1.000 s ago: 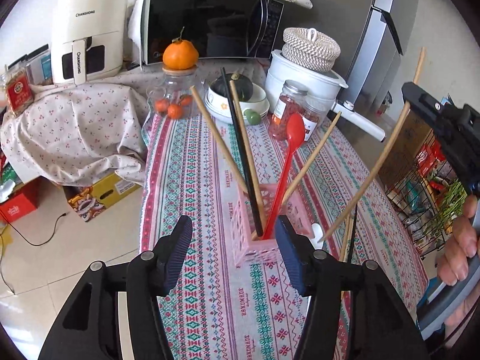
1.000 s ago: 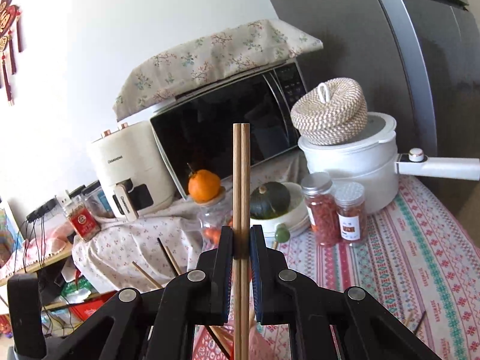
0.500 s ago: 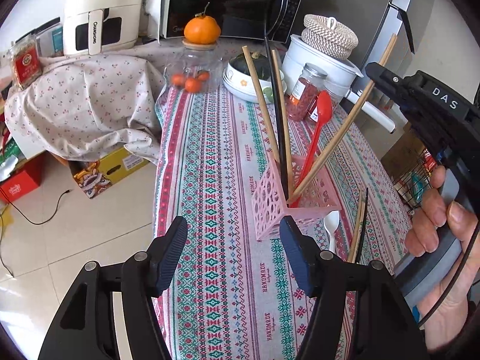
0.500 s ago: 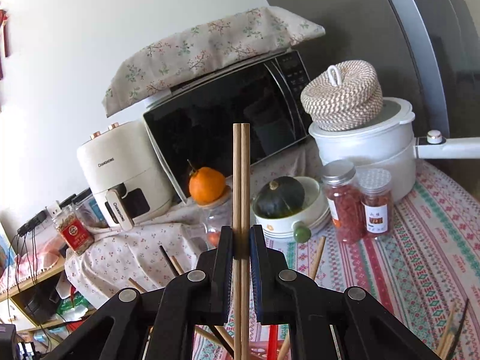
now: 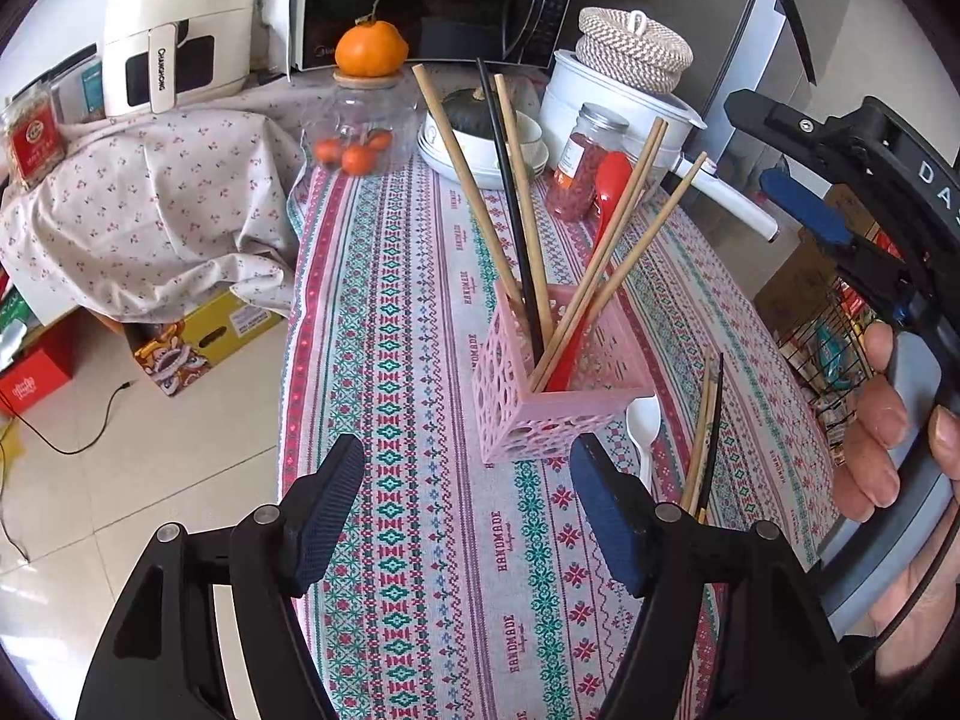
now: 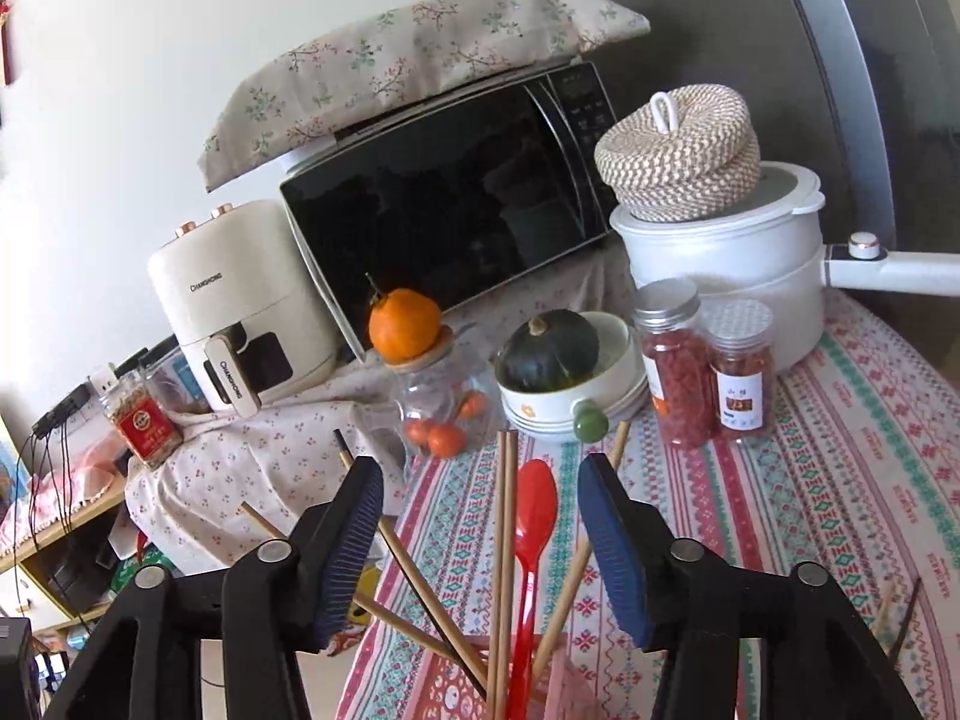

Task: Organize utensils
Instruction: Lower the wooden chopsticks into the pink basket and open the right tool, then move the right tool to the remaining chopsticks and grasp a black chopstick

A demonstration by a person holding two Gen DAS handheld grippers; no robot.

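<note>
A pink perforated holder stands on the patterned tablecloth, tilted toward me. It holds several wooden chopsticks, a black chopstick and a red spoon. My left gripper is just short of the holder's near corner; its jaws are opening and touch nothing. My right gripper hovers above the holder, jaws opening. A pair of wooden chopsticks stands free between its pads, resting in the holder. Loose chopsticks and a white spoon lie on the table right of the holder.
At the table's far end are a bowl with a green squash, two red-filled jars, a white pot with a woven lid, and a glass jar topped by an orange. Behind stand a microwave and an air fryer. The table edge drops to the floor on the left.
My right gripper has opened and let go of the wooden chopstick pair, which now stands lower, in the holder. My left gripper's jaws have widened and drawn back a little from the holder.
</note>
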